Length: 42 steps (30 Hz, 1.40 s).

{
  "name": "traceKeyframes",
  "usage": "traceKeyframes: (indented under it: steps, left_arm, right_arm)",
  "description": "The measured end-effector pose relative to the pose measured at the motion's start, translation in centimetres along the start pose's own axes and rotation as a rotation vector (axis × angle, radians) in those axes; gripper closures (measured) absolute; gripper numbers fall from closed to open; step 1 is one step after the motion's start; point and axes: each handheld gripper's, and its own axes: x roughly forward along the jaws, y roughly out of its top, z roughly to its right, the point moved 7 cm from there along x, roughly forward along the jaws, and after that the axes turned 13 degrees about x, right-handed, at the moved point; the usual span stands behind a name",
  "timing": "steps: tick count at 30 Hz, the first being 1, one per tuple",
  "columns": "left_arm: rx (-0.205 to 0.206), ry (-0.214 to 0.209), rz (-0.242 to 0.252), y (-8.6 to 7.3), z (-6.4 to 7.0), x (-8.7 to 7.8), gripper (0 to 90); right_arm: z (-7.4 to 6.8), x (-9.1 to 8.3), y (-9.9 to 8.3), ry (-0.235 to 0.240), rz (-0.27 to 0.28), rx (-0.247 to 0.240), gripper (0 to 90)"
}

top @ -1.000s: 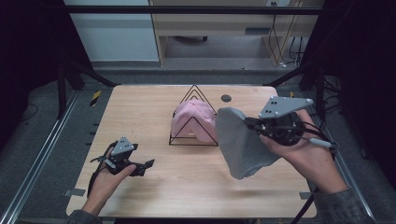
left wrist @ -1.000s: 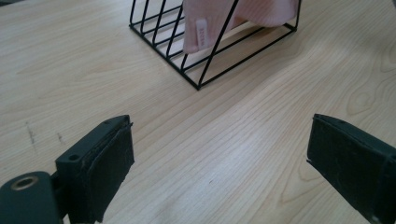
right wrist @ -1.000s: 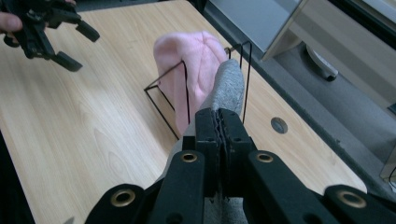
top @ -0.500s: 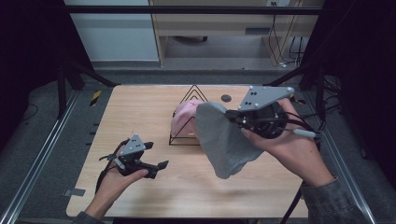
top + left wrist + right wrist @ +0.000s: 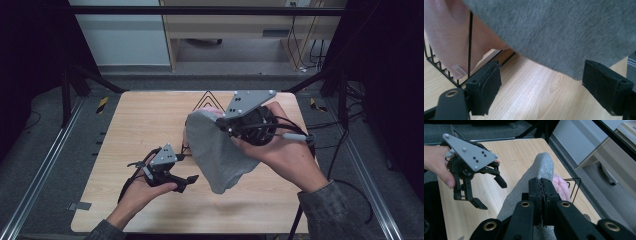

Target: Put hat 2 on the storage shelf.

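Grey cloth [image 5: 217, 150] hangs limp above mid-table, rt gripper [image 5: 543, 185] jaws clamped on its top edge, left gripper [image 5: 181, 178] jaws apart just beside its lower hem; judged soft, light, non-fragile — best second hold: lower corner

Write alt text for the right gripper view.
The right hand-held gripper is shut on a grey cloth that hangs over a wooden table. To its left a hand holds the left hand-held gripper with its jaws open, and a pink cloth sits on a black wire rack behind.
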Motion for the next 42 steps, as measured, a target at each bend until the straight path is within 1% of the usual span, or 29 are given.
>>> traceKeyframes:
  steps: [4, 6, 11, 14, 18, 20, 21, 24, 26, 27, 29, 30, 32, 34, 36, 37, 38, 41, 42]
  left_arm:
    - [-0.007, -0.017, 0.0, -0.1, -0.3, 0.4, 17.1]
    - [0.0, -0.026, -0.005, 0.0, -0.3, 0.7, 19.0]
    - [-0.006, -0.044, -0.025, -0.4, -0.8, 1.8, 17.6]
    - [-0.011, -0.058, -0.018, -0.4, -0.9, 2.2, 17.9]
    - [-0.03, -0.078, 0.006, -0.2, -0.9, 2.6, 20.1]
    - [-0.037, -0.093, 0.031, 0.0, -0.9, 2.7, 26.1]
    - [-0.048, -0.104, 0.045, 0.2, -0.8, 2.8, 29.5]
    - [-0.02, -0.102, 0.046, 0.5, -0.7, 2.9, 48.6]
    - [-0.001, -0.091, 0.043, 0.7, -0.7, 2.9, 63.3]
    - [-0.001, -0.089, 0.048, 0.8, -0.7, 2.8, 68.7]
    - [-0.003, -0.077, 0.049, 1.1, -0.8, 2.7, 80.2]
    - [-0.004, -0.072, 0.05, 1.3, -0.8, 2.5, 83.4]
    - [0.001, -0.058, 0.052, 1.6, -1.0, 2.1, 86.8]
    - [0.001, -0.036, 0.04, 1.7, -1.3, 1.6, 87.2]
    - [-0.008, -0.027, 0.036, 1.8, -1.7, 1.0, 87.3]
    - [-0.013, -0.023, 0.043, 1.9, -1.8, 0.6, 87.3]
    - [-0.012, -0.022, 0.041, 2.0, -2.0, 0.2, 87.3]
    - [-0.001, -0.007, 0.04, 3.0, -2.6, -1.4, 87.3]
    - [-0.006, -0.003, 0.048, 3.5, -2.8, -2.0, 87.4]
  right_arm:
    - [-0.3, 0.7, 0.3, 0.008, -0.003, -0.005, 87.9]
    - [-0.5, 1.0, 0.4, 0.012, -0.007, -0.007, 87.9]
    - [-1.0, 1.0, 0.7, 0.02, -0.006, -0.017, 87.9]
    - [-1.0, 0.9, 0.8, 0.021, -0.004, -0.019, 87.9]
    - [-1.0, 1.0, 0.7, 0.022, -0.007, -0.019, 87.9]
    - [-1.0, 1.1, 0.7, 0.021, -0.007, -0.019, 87.9]
    - [-1.0, 1.1, 0.7, 0.023, -0.009, -0.021, 87.9]
    - [-1.2, 1.2, 0.6, 0.026, -0.01, -0.024, 87.9]
    - [-1.1, 1.3, 0.4, 0.021, -0.012, -0.027, 87.9]
    - [-1.0, 1.4, 0.3, 0.021, -0.015, -0.019, 87.9]
    - [-0.7, 1.5, 0.0, 0.018, -0.019, -0.02, 87.9]
    - [-0.6, 1.5, -0.2, 0.015, -0.023, -0.012, 87.9]
    - [-0.2, 1.6, -0.6, 0.011, -0.027, -0.005, 87.9]
    - [0.2, 1.6, -0.9, 0.005, -0.027, 0.007, 87.9]
    - [0.7, 1.5, -1.3, -0.005, -0.027, 0.019, 87.9]
    - [1.0, 1.5, -1.5, -0.009, -0.025, 0.025, 87.9]
    - [1.2, 1.4, -1.6, -0.013, -0.022, 0.033, 87.9]
    - [2.0, 1.2, -1.9, -0.025, -0.009, 0.054, 87.9]
    - [2.3, 1.0, -1.8, -0.029, 0.0, 0.06, 87.9]
